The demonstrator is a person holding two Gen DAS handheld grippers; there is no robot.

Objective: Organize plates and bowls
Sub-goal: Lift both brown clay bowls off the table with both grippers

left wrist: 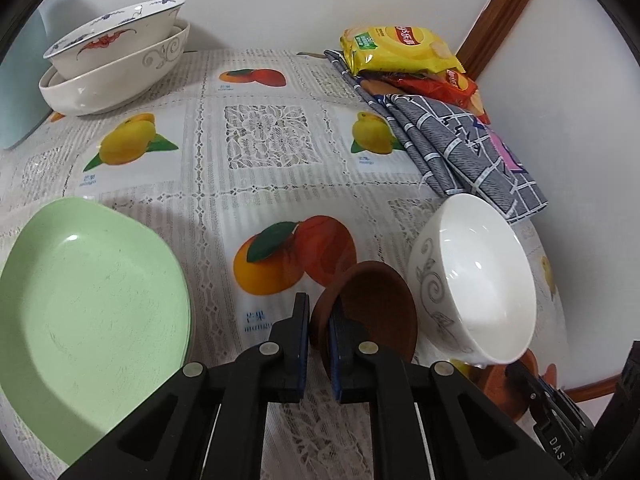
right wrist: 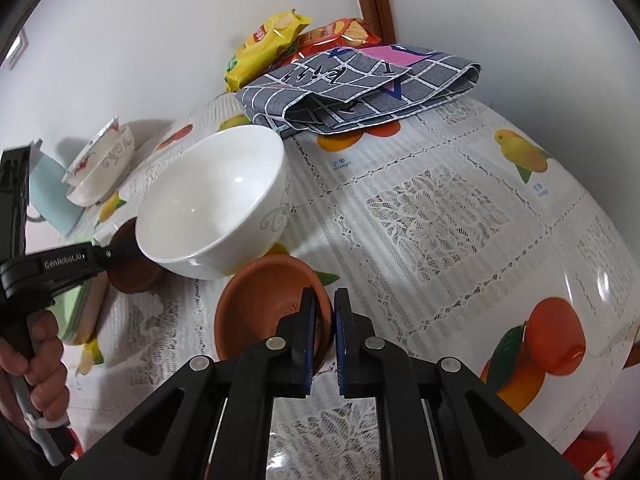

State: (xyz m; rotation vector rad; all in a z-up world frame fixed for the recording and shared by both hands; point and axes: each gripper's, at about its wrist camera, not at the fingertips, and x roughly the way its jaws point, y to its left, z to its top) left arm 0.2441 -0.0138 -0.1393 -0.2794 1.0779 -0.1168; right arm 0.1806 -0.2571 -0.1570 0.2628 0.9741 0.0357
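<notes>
Terracotta-brown, both small saucers look light, stiff and chippable, so the thin rim is the place to pinch. The left tongs nip the rim of the dark saucer at 6 o'clock on the worktop; the right tongs nip the orange saucer. The white bowl, glossy and slippery, sits between them at 3 o'clock
</notes>
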